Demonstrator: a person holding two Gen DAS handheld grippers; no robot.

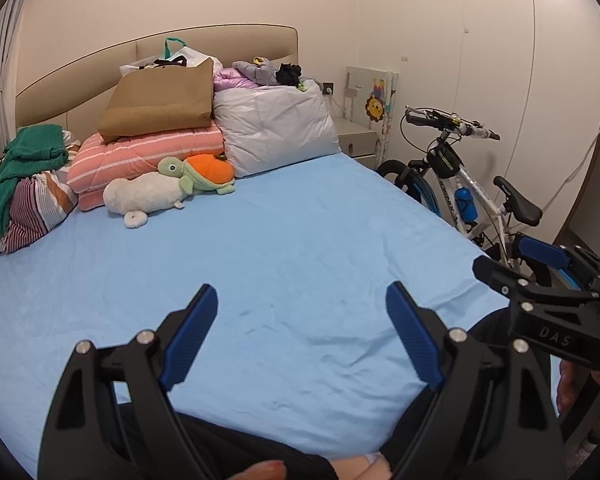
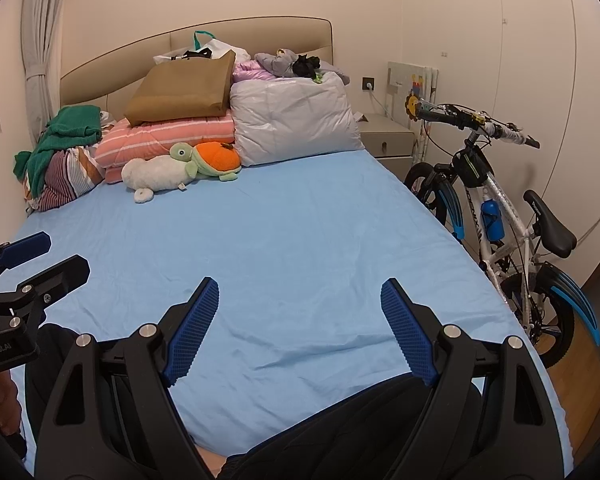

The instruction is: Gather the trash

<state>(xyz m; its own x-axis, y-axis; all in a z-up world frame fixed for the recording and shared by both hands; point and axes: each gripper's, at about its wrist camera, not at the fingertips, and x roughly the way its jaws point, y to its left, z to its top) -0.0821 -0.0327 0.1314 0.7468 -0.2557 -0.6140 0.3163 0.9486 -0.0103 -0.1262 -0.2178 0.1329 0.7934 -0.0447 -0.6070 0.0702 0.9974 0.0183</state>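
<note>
A bed (image 1: pixel 280 248) with a smooth blue sheet fills most of both views, its tan headboard (image 1: pixel 100 64) against the back wall. To the right of the bed, on the floor, stands a white bicycle (image 2: pixel 496 216) with blue mudguards and a blue bottle on its frame. Between the bicycle and the headboard sits a grey nightstand (image 2: pixel 388 136).

At the head of the bed, a large grey-white pillow (image 1: pixel 276 128) lies on the right, with purple and grey clothes heaped on top of it. Just left of it a folded pink striped quilt (image 1: pixel 148 156) carries a brown paper bag (image 1: pixel 160 108), and a white bag with a green handle stands behind that. A green towel (image 1: pixel 28 156) is draped over a striped bundle at the far left. In front of the quilt lie a white plush toy (image 1: pixel 144 196) and a green and orange turtle toy (image 1: pixel 200 174), touching each other.

No loose piece of trash can be made out on the sheet.

The left gripper (image 1: pixel 302 340) hangs over the near end of the bed with its blue pads spread wide and nothing between them. The right gripper (image 2: pixel 300 332) is beside it, equally wide apart and holding nothing.
</note>
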